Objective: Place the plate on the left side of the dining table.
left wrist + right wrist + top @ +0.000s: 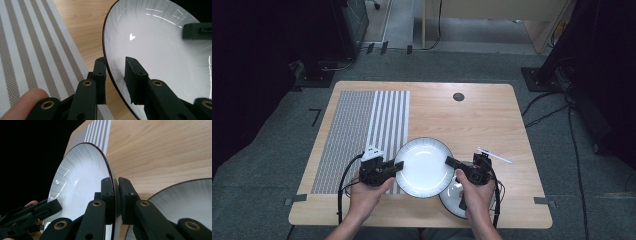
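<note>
At the bottom centre of the high view, two forearms enter the frame, each hand holding a gripper. The right gripper (451, 162) is pinched shut on the right rim of the large white plate (424, 167); the right gripper view shows its jaws pressed against both faces of the dark rim. The left gripper (398, 165) sits at the opposite rim, and the left gripper view shows its jaws straddling the edge with a visible gap on each side, so it is spread and not yet clamped. The plate lies at lower centre of the frame; whether it is lifted clear of the counter (482, 120) cannot be confirmed. A second plate (451, 197) lies partly beneath it and under the right hand, at lower right. Left of centre, the striped placemat (362, 130) extends toward the far edge, its near right corner passing under the large plate. A thin white stick-like item (494, 155) lies just right of the right gripper; its identity is unclear. Assessed risk: with firm hold on one side only, the glossy plate could pivot or slip, striking the second plate below; closing the left gripper off-centre could tilt the plate.
</note>
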Available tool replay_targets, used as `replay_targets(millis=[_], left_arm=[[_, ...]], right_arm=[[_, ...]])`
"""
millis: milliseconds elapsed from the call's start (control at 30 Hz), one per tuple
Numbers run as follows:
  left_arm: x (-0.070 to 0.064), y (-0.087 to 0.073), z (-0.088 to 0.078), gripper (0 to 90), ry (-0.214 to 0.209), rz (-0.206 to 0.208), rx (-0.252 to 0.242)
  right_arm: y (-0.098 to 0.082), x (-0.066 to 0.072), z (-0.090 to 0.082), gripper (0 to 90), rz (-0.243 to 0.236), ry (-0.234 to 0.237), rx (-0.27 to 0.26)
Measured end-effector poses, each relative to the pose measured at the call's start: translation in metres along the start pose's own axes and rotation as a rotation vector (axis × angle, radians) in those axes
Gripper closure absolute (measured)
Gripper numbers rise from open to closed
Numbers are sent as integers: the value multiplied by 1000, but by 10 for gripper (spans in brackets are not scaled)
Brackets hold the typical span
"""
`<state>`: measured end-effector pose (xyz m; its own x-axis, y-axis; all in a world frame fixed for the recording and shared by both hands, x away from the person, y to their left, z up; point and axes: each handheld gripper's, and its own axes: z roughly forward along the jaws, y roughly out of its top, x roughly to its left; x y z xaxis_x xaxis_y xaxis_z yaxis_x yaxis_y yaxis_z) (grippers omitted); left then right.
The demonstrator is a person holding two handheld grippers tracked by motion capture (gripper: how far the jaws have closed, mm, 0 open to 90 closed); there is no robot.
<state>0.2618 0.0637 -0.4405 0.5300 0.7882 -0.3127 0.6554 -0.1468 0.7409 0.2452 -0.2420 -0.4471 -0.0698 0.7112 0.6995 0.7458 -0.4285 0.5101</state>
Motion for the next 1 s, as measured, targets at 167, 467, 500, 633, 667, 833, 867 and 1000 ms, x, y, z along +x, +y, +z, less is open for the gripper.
replay_targets(millis=[167,467,500,633,667,833,867,1000], left_arm=[[10,0,-6,718,13,-15,-8],[26,4,-17,718,41,-23,-16],[27,4,-17,718,44,-25,-17],[35,4,-20,718,53,-35,-19],[35,4,-20,718,53,-35,-19],[46,5,-25,717,68,-44,-26],[48,6,-26,718,71,-45,-25],[55,6,-30,718,81,-53,-32]], right_arm=[[1,9,10,840,-8,8,10],[2,23,27,840,-1,23,22],[2,24,30,841,-4,23,23],[1,30,37,841,-6,25,27],[1,31,39,840,-7,25,30],[1,39,48,841,-14,26,35],[1,40,50,841,-20,26,35],[2,46,58,841,-25,30,38]])
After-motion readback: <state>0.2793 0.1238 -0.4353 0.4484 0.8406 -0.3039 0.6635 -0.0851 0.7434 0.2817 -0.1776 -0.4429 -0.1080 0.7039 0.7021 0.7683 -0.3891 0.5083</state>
